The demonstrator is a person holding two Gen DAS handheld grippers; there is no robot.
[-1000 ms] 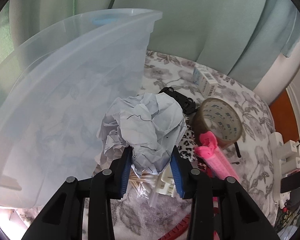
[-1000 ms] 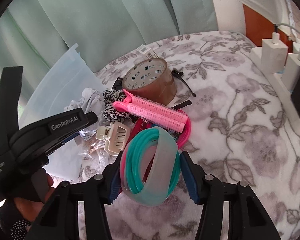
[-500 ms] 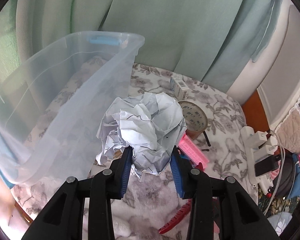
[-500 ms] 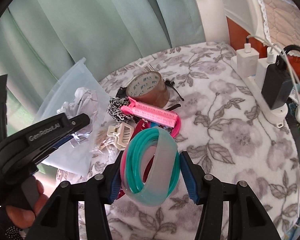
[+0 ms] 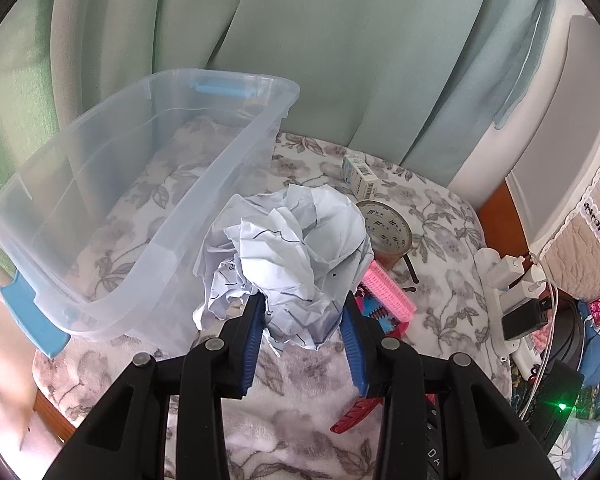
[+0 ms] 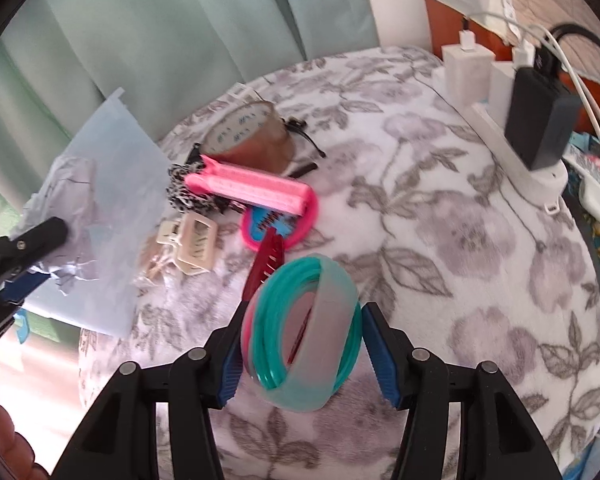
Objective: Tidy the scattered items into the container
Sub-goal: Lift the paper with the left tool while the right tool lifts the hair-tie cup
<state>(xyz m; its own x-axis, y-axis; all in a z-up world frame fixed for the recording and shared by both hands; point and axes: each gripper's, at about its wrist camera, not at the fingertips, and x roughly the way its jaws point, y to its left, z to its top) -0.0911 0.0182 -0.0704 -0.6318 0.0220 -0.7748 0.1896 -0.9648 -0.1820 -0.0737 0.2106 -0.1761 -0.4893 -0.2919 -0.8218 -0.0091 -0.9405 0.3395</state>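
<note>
Pale green curtains behind; floral blanket (image 5: 440,248) over the table. Clear plastic container (image 5: 100,184) with blue latches at the table's left edge, holding nothing visible. Crumpled paper ball (image 5: 300,256) clamped in left hand-held gripper (image 5: 304,312), raised just right of the container's near corner. Stack of teal and frosted bangles (image 6: 300,332) pinched upright in right hand-held gripper (image 6: 300,344), above the blanket. Toward the far edge: brown tape roll (image 6: 252,136), pink hair roller (image 6: 252,192), beige claw clip (image 6: 192,244).
</note>
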